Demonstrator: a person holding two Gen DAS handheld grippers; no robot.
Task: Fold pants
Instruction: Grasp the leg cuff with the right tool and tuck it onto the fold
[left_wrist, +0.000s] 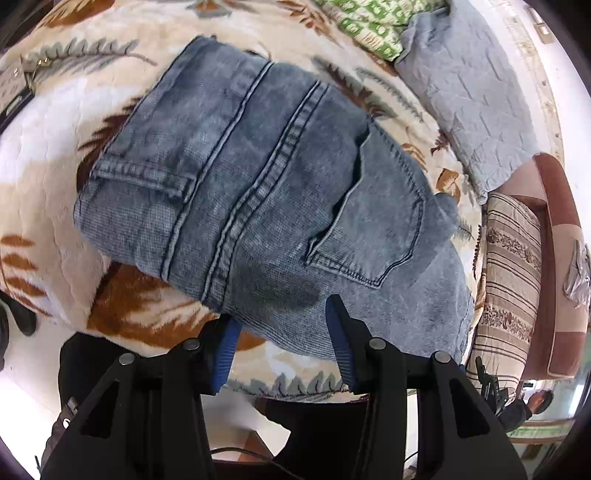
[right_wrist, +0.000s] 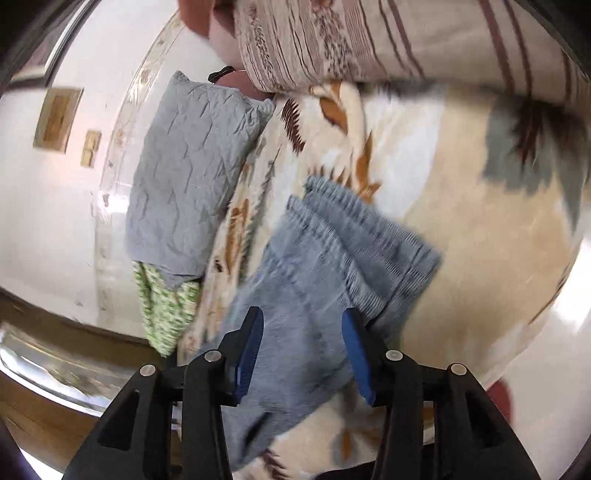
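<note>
The blue jeans (left_wrist: 258, 177) lie folded in a fat bundle on my bed, on top of the soft blanket (left_wrist: 48, 206) with brown and grey leaves on it. I can see a back pocket and two long seams on the top of the bundle.

My left gripper (left_wrist: 284, 325) hangs over the near edge of the jeans. Its jaws are let go and stand apart. The blue pads do not press the cloth, and nothing is caught between them.

My right gripper (right_wrist: 303, 339) is over another part of the jeans (right_wrist: 332, 258), where the two leg ends stick out side by side. Those jaws are let go too, with a gap between them. The cloth lies under them, not pinched. This view is blurry.

A grey pillow (left_wrist: 469, 99) sits at the far side of the bed by the white wall. A green and white cloth (left_wrist: 373, 26) lies just beside it, partly under it. A striped pillow (left_wrist: 509, 273) leans at the end of the bed.
</note>
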